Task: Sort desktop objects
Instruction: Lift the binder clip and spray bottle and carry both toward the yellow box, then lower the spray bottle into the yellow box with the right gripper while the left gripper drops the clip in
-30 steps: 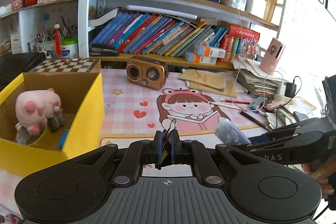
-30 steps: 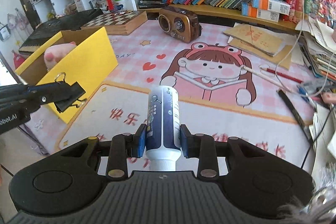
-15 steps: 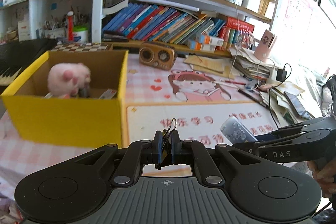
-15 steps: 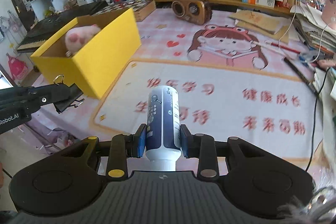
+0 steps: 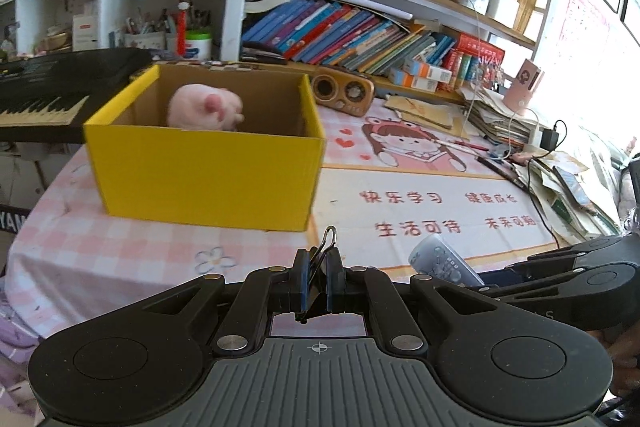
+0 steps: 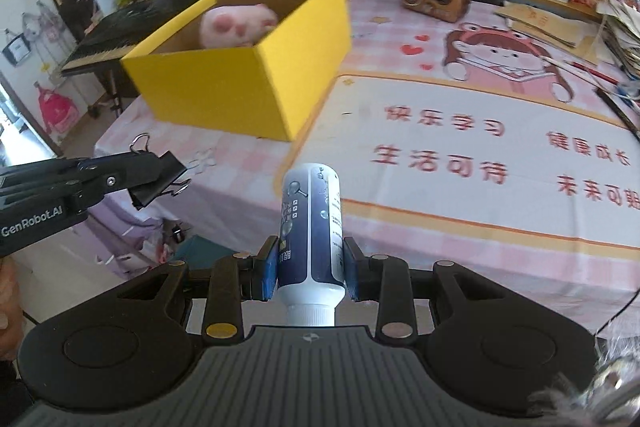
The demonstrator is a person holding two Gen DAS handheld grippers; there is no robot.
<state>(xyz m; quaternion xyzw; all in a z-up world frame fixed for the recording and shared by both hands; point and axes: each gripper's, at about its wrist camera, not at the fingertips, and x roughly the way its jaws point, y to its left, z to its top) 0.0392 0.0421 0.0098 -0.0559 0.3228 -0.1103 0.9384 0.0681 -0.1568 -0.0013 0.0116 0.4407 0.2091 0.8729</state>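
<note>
Desk mat (image 5: pixel 440 211) carries red Chinese print in two rows: 快乐学习 and 健康成长 on top, 生活可待 and 未来可期 below; the same rows show in the right wrist view (image 6: pixel 500 147), last characters cut off at the edge. Left gripper (image 6: pixel 158 177) arm reads "GenRobot.AI" in white. Keyboard stand panel (image 5: pixel 12 223) at far left shows "YAMA", cut off. Right gripper (image 5: pixel 480 277) arm has a faint "S", rest unreadable. Bottle (image 6: pixel 310 227) label has small Chinese print and icons, too small to read. Book spines (image 5: pixel 360 35) illegible.
</note>
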